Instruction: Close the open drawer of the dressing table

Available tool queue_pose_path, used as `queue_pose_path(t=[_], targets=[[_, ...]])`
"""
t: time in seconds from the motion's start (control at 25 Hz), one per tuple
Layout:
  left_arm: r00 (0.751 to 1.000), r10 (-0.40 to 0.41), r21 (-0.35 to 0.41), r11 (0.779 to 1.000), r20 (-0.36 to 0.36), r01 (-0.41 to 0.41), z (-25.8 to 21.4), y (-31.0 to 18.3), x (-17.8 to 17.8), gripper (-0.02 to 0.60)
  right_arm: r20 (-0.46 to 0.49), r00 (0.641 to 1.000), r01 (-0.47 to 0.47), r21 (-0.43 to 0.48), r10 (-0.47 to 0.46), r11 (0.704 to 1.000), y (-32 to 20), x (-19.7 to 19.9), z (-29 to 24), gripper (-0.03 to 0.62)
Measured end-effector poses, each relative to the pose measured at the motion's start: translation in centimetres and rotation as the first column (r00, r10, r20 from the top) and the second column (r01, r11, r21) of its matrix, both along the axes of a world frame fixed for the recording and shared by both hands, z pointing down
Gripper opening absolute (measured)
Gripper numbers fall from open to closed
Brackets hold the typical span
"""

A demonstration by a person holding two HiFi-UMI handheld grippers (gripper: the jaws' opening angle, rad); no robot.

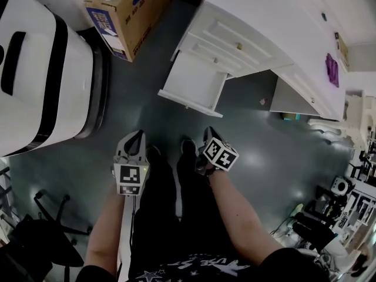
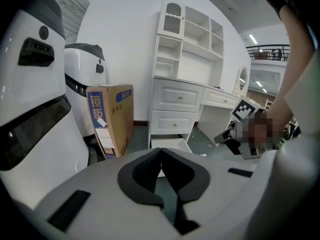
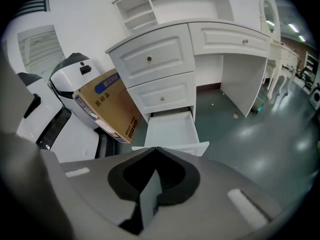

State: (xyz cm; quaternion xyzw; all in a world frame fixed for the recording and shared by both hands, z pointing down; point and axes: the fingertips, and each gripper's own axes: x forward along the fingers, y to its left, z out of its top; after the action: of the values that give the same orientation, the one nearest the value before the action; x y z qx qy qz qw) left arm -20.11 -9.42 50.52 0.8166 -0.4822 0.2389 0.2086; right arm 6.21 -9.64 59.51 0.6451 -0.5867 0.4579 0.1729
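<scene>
Head view: left gripper (image 1: 137, 138) and right gripper (image 1: 207, 135) are low over the dark floor (image 1: 258, 151), both apart from the open drawer (image 1: 195, 80), which sticks out at the bottom of the white dressing table (image 1: 247, 16); cardboard box (image 1: 129, 10) stands near it. Left gripper view: jaws pressed together, nothing between them, drawer ahead, pulled out. Right gripper view: jaws closed tight, empty, open drawer shows above the tips

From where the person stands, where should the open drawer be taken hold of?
Probably its front panel, approached head-on: the drawer juts straight out of the dressing table, and that broad, flat face suits a square inward push.
</scene>
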Motion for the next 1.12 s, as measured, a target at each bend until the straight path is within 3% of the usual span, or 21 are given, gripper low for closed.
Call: queue_pose_path(t=[0.28,0.6,0.96,1.12], targets=[[0.999,-0.036,-0.056,0.998,-0.03,0.035,6.1,-0.8,0.3,0.009,-0.044,0.994,0.093,-0.076,-0.096,0.993,0.1,-0.8,7.3,0.003],[0.999,-0.034,-0.103,0.994,-0.001,0.034,12.2,-2.7,1.4,0.009,-0.072,0.993,0.089,-0.118,-0.098,0.989,-2.3,-0.1,15.5,0.003],[0.996,-0.085,-0.14,0.986,0.007,0.085,17.4,-5.1,2.9,0.009,-0.034,0.99,0.129,-0.136,-0.135,0.982,-4.3,-1.0,22.9,0.005],[0.997,-0.077,-0.168,0.983,0.011,0.077,19.9,-5.6,4.0,0.009,-0.015,0.994,0.102,-0.14,-0.105,0.985,-5.4,-0.7,25.1,0.018]])
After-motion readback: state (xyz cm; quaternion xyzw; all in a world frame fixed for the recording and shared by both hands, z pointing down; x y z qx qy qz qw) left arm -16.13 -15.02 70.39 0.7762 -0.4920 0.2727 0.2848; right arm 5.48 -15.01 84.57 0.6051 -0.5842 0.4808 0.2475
